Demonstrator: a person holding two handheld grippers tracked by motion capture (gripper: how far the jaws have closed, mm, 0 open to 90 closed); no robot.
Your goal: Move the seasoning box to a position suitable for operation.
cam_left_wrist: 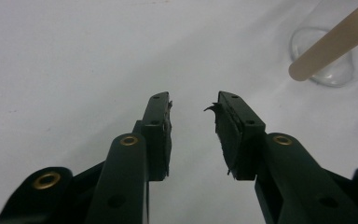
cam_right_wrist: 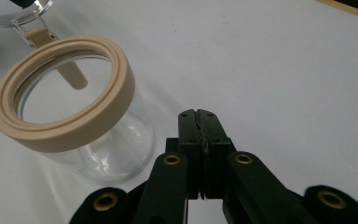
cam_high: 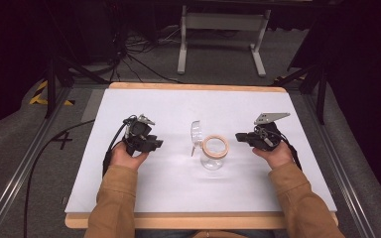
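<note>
Glossy clear glass jar (cam_right_wrist: 107, 154) with matt beige ring (cam_right_wrist: 65, 93); matt white tabletop (cam_high: 258, 106).

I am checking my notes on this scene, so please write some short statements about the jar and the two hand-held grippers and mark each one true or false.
1. The glass jar stands upright on the white table. True.
2. The jar's lid is closed over the mouth. False: it is swung open at the jar's side, and the beige ring around the mouth is uncovered.
3. The left hand-held gripper has its jaws apart, with nothing between them. True.
4. The right hand-held gripper grips the jar's rim. False: its jaws are pressed together beside the jar and hold nothing.
5. The jar stands between the two grippers. True.
</note>
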